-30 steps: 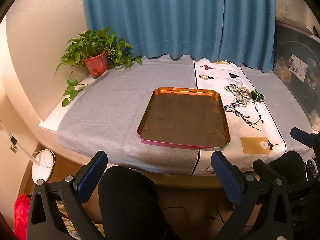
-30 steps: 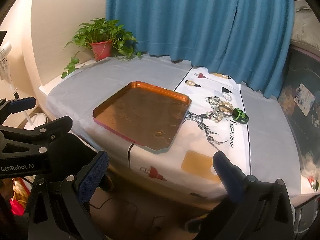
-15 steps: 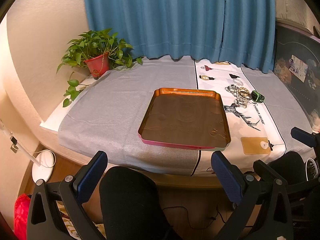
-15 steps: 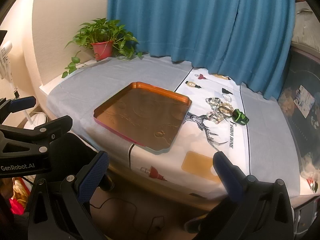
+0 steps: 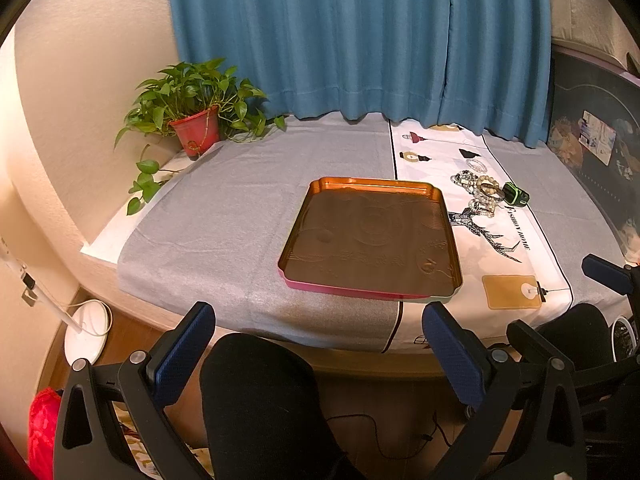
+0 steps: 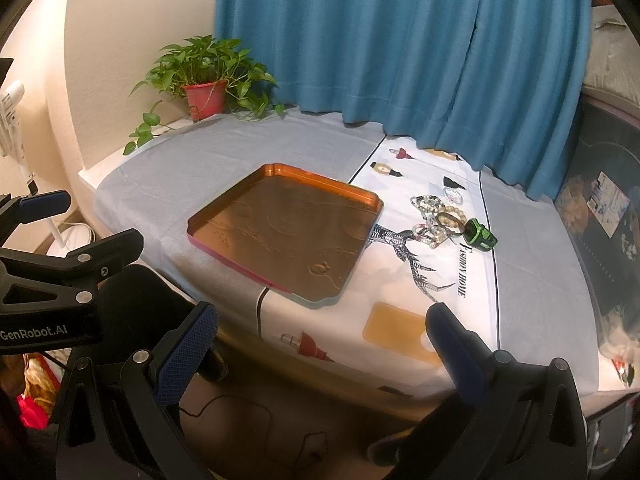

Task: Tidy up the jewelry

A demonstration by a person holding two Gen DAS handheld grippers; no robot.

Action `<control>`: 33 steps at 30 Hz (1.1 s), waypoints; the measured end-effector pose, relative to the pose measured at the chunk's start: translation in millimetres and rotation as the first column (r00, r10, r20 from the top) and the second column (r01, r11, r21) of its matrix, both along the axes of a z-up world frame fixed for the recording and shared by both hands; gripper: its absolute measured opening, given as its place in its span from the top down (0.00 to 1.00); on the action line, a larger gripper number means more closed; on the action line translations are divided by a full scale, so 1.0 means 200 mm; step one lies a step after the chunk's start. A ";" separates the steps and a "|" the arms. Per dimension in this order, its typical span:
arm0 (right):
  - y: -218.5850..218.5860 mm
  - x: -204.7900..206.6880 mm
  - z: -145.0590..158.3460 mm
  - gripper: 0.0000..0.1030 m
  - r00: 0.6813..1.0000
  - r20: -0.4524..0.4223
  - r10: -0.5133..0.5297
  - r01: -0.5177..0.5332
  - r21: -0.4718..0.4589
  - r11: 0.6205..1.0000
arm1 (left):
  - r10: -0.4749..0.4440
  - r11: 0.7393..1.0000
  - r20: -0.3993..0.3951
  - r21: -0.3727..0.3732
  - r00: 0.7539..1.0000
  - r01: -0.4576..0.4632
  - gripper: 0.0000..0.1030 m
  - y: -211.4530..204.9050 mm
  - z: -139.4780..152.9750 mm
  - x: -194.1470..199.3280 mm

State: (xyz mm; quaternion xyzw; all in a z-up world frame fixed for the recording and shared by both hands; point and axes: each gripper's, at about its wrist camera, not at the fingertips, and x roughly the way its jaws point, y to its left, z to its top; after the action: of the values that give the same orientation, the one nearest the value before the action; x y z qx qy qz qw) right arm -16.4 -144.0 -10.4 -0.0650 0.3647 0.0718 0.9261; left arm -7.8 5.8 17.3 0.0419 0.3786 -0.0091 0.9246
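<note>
1. I am holding my left gripper (image 5: 318,340) low, in front of the table's near edge, with its blue-padded jaws spread wide and nothing between them — only a dark-clad knee (image 5: 260,392) is showing below the gap.
2. I am holding my right gripper (image 6: 320,340) the same way: jaws gaping wide, gripping nothing, hanging short of the table (image 6: 532,280) rather than over it.
3. The copper-coloured tray (image 5: 450,236) is lying flat near the front of the table, straddling the seam between the grey cloth (image 5: 224,220) and the white printed runner (image 5: 504,256); its embossed floor is bare.
4. The jewelry (image 5: 478,192) is sitting in a loose heap on the runner, just beyond the tray's far right corner — beaded bracelets tangled together, some pale, some dark, with one clear bracelet lying slightly apart behind them.
5. A small black-and-green object (image 5: 516,194) is resting against the right side of that heap; I cannot tell what it is.
6. From the right wrist camera the same heap (image 6: 436,216) is lying to the right of the tray (image 6: 352,192), close to it but not touching its rim.
7. A potted plant (image 5: 196,112) in a red pot is standing at the far left corner, its vines trailing over the edge.
8. A blue curtain (image 5: 360,40) is hanging behind the table.
9. My left gripper is also showing at the left edge of the right wrist view, beside the right one.
</note>
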 end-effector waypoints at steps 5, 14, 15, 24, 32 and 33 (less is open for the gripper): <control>0.01 0.00 0.00 0.00 1.000 -0.001 0.000 0.000 0.000 1.000 | 0.000 1.000 0.001 0.001 1.000 0.000 0.00 0.00 0.00 0.00; 0.01 0.00 0.00 0.00 1.000 0.000 0.002 -0.002 -0.001 1.000 | 0.000 1.000 0.001 0.001 1.000 0.000 0.00 0.01 0.01 -0.01; 0.01 0.00 0.00 0.00 1.000 0.000 0.001 -0.001 -0.002 1.000 | 0.000 1.000 0.001 0.001 1.000 0.000 0.00 0.01 0.00 -0.01; 0.01 0.00 -0.01 0.00 1.000 -0.006 0.002 -0.002 0.003 1.000 | 0.002 1.000 0.000 0.000 1.000 -0.002 0.00 0.00 0.00 -0.01; -0.21 0.07 -0.04 0.00 0.997 -0.004 -0.072 0.072 0.075 0.995 | 0.000 0.999 -0.077 -0.043 0.997 -0.004 0.00 0.03 -0.03 0.07; -0.26 0.09 -0.05 0.00 0.995 -0.005 -0.097 0.097 0.080 0.992 | -0.005 0.999 -0.088 -0.042 0.996 0.001 0.00 0.02 -0.05 0.08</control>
State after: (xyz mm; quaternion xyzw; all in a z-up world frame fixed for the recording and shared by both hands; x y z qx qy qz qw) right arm 1.9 -196.9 -20.7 -0.0098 0.3649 0.0412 0.9301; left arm 9.0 9.7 7.1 0.0228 0.4187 -0.0201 0.9076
